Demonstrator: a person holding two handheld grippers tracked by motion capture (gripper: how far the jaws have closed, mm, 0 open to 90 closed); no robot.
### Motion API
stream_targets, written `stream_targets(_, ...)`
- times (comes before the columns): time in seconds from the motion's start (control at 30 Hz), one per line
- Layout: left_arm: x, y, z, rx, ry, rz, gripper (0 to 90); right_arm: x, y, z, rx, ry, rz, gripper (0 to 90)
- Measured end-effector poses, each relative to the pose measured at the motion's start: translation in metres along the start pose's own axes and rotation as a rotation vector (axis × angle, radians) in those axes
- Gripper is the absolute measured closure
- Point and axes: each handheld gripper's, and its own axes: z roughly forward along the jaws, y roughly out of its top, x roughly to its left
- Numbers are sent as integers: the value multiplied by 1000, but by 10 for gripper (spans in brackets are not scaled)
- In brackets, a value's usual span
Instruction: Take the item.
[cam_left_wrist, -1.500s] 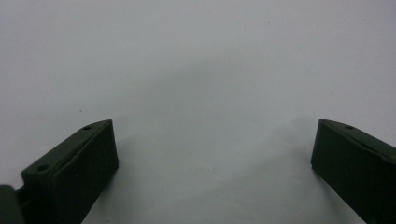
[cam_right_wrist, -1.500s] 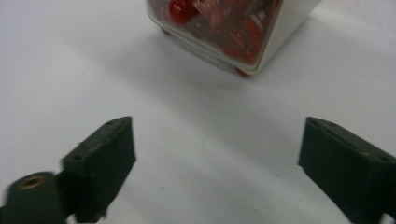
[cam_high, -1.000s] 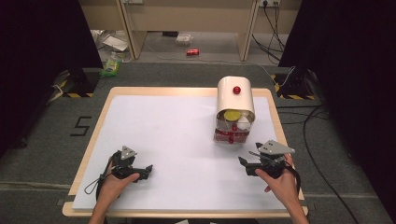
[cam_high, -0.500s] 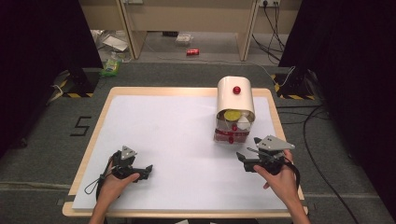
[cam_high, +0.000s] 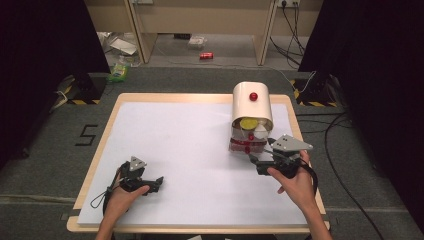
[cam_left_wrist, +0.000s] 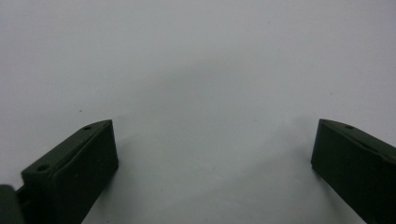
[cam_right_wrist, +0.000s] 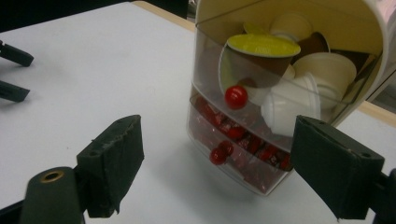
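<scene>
1. We judge the work barely begun: the capsule dispenser stands untouched at about two o'clock on the worktop, its clear front closed, and nothing has been taken from it.
2. In the right gripper view the dispenser has an upper compartment with a red knob, holding a yellow-lidded capsule and several white and brown ones, and a lower drawer of red pieces with its own red knob.
3. Our right gripper sits at about four o'clock, just in front of the dispenser and pointed at it. Its jaws are released, partly spread, nothing between them, neither touching the drawer.
4. Our left gripper rests at about seven o'clock, well apart from the dispenser. Its jaws stand wide apart over bare white surface, grasping nothing.
5. What is left, as we read it: close on a knob, open that compartment, and take out what is inside. Which knob is aimed at we cannot say for sure; the lower one seems nearer.
6. The worktop is a white sheet on a wooden board.
7. Around it lies grey carpet with a taped figure five at nine o'clock, black curtains at both sides, cables at three o'clock, and a red can on the floor at twelve o'clock.
</scene>
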Motion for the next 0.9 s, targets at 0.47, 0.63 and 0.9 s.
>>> stream_targets(0.47,0,0,0,-1,0,0,0,-2,21,13,-18,-28,-25,182)
stream_targets(0.63,0,0,0,0,0,0,0,-3,28,17,-32,-37,-29,182)
stream_targets(0.9,0,0,0,1,-1,1,0,-3,33,33,-19,-45,-52,185)
